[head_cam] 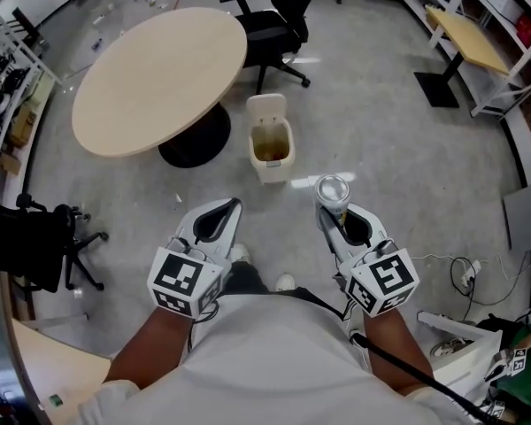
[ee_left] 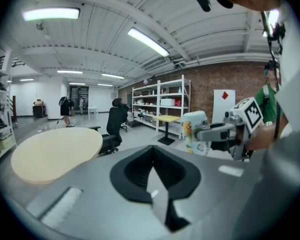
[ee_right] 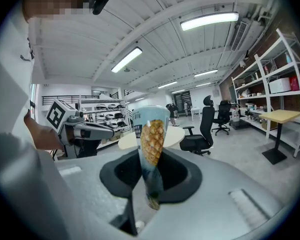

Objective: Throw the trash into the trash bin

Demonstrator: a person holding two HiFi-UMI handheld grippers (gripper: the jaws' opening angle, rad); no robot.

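Observation:
A cream trash bin [head_cam: 271, 142] stands on the grey floor with its lid tipped back, just ahead of both grippers and a little to the left of the right one. My right gripper [head_cam: 330, 215] is shut on a tall paper cup [head_cam: 333, 191] with a pineapple print, held upright; the cup [ee_right: 152, 149] fills the middle of the right gripper view between the jaws. In the left gripper view the same cup [ee_left: 195, 132] shows off to the right. My left gripper [head_cam: 223, 211] is beside it, jaws together and empty.
A round beige table [head_cam: 159, 78] stands behind and left of the bin, with a black office chair [head_cam: 274, 20] beyond it. Another black chair [head_cam: 35, 246] is at the left. Cables and gear [head_cam: 465, 277] lie at the right, and a yellow desk [head_cam: 467, 39] stands far right.

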